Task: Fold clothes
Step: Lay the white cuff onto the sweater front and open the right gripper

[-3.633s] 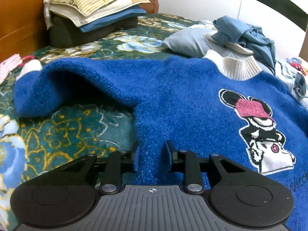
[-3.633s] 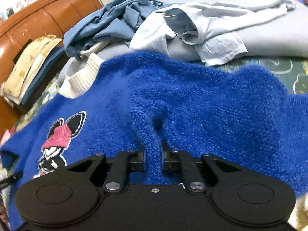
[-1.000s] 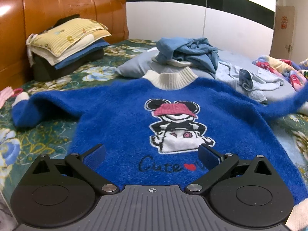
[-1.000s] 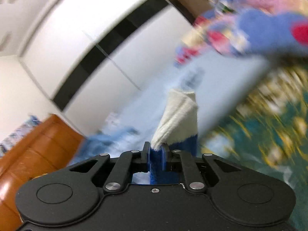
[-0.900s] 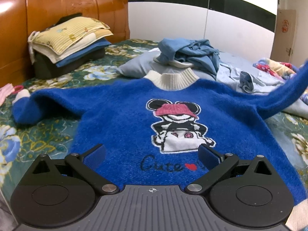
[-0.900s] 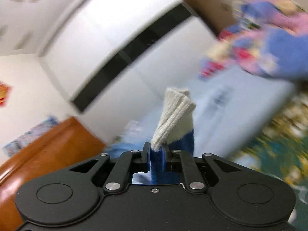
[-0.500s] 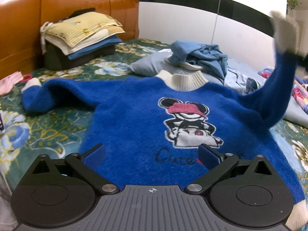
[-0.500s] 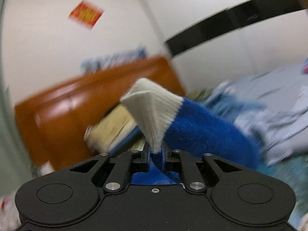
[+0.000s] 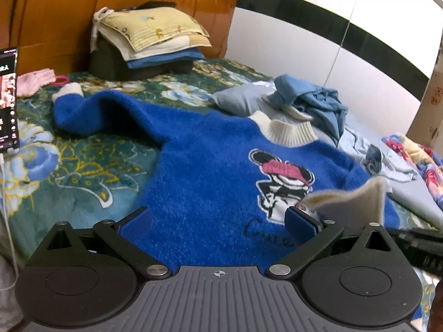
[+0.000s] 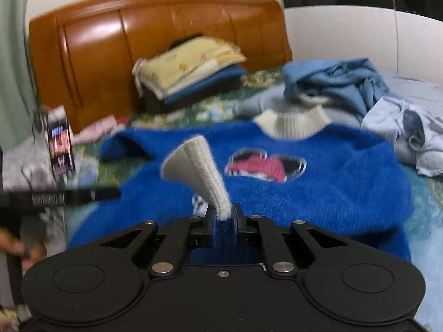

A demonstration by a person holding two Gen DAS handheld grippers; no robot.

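We are looking at a blue sweater (image 9: 210, 166) lying face up across the green floral bedspread (image 9: 77, 171), filling the middle of the left wrist view, with its cartoon mouse patch (image 9: 279, 182) sitting right of center and its cream ribbed collar (image 9: 288, 131) pointing toward the upper right. One sleeve (image 9: 91, 113) is stretching out toward the left of the frame, ending in a cream cuff at the bedspread. Our left gripper (image 9: 218, 222) is hovering over the sweater's lower hem with its blue-padded fingers (image 9: 135, 221) spread wide and gripping nothing.

In the right wrist view, our right gripper (image 10: 223, 218) is pinching the other sleeve just below its cream cuff (image 10: 196, 166), the fingers clamped tight on the blue knit, and the cuff is standing up and fanning toward the upper left of that frame above the sweater's chest. The same cuff is showing in the left wrist view at lower right, just beside the left gripper's right finger.

Behind the sweater, at upper center, a stack of folded linens (image 9: 149, 38) is resting against the wooden headboard (image 9: 55, 16). A pile of unfolded blue clothes (image 9: 307, 102) is lying at the upper right, touching the collar. A phone (image 9: 8, 99) with a lit screen is standing at the left edge.
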